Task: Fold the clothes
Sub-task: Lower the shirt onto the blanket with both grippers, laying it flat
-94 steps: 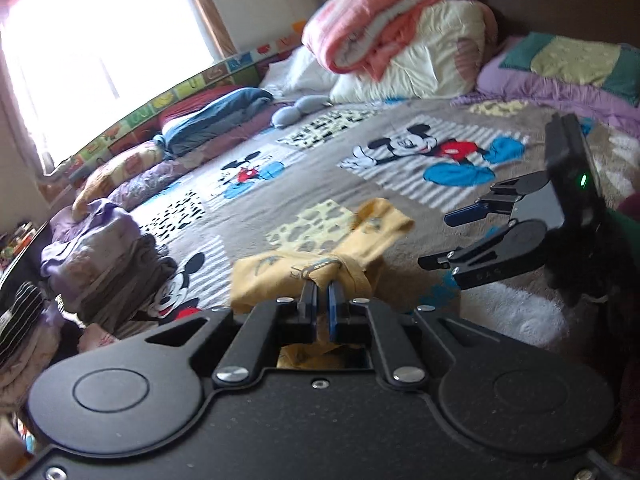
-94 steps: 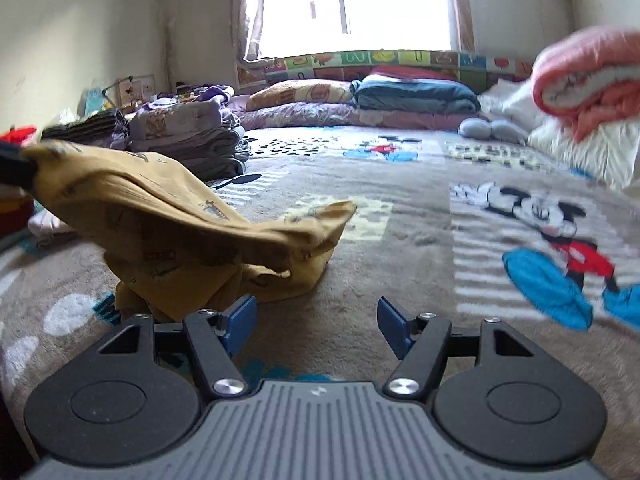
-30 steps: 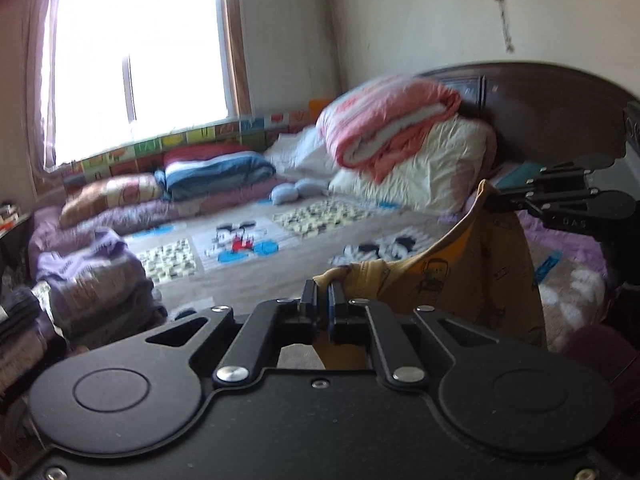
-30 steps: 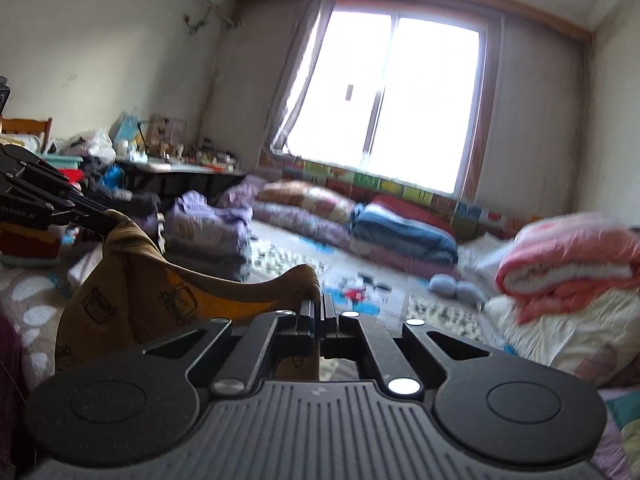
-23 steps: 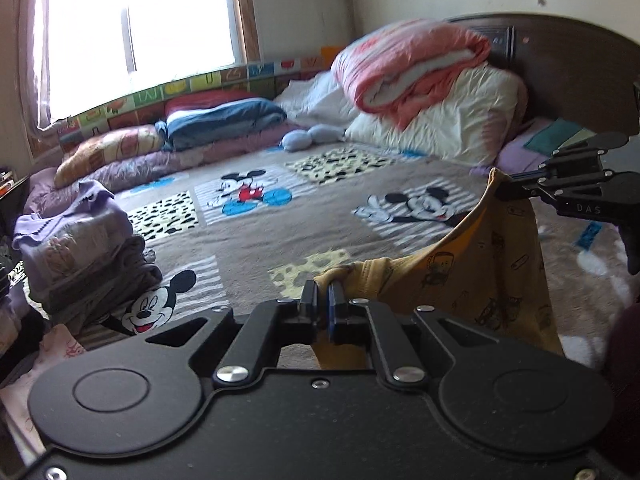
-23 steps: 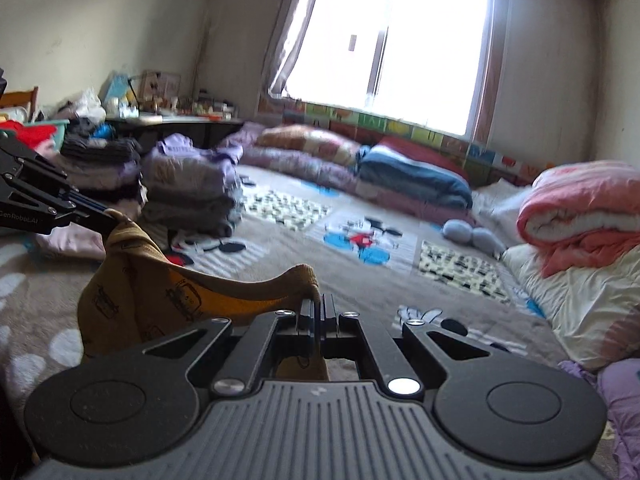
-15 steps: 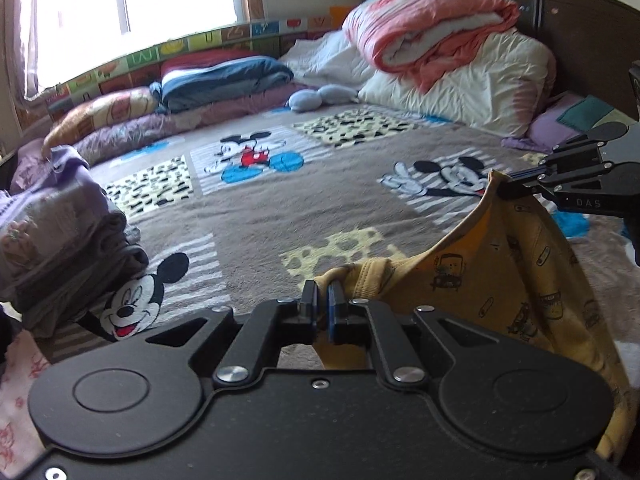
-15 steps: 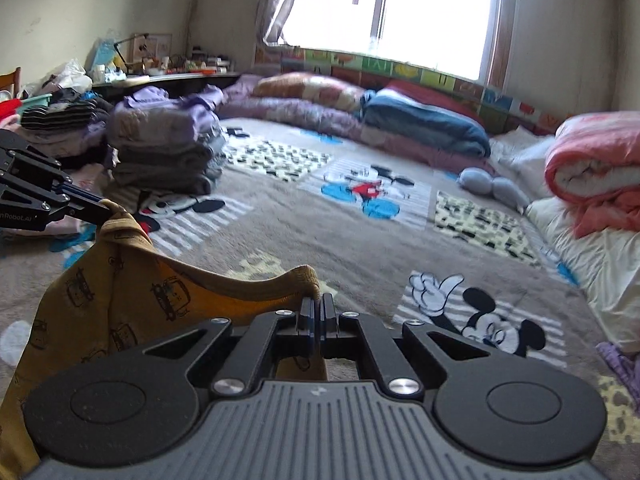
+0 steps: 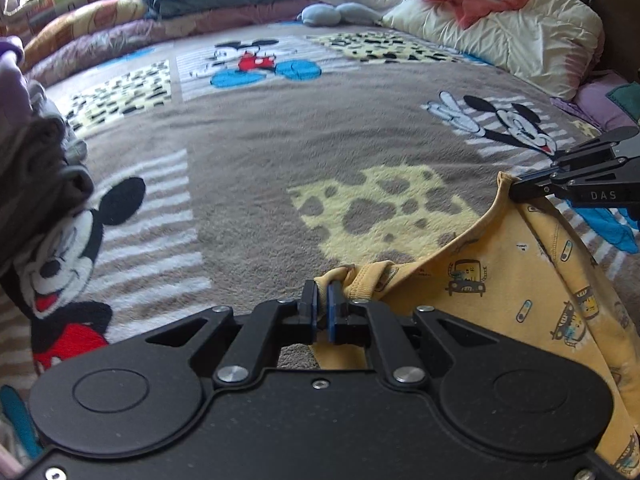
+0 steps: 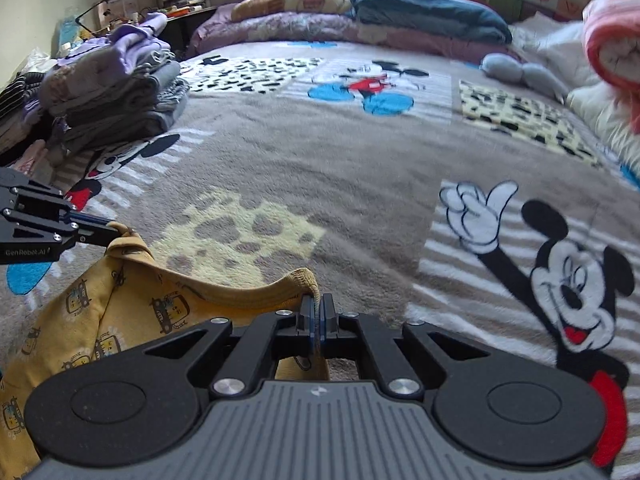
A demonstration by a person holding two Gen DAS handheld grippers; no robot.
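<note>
A yellow garment with small car prints hangs stretched between both grippers, low over the grey cartoon-mouse blanket. My left gripper is shut on one ribbed edge of it. My right gripper is shut on the other edge. In the left wrist view the right gripper pinches the cloth at the right side. In the right wrist view the left gripper pinches it at the left side. The garment's lower part drops out of sight behind the gripper bodies.
A stack of folded grey and purple clothes sits at the blanket's left. Pillows and rolled bedding line the far side. A pink and white quilt pile lies at the far right by the dark headboard.
Both grippers, still shut on the yellow garment, have come down and forward toward the blanket. The window and walls have left the views, and the blanket now fills them.
</note>
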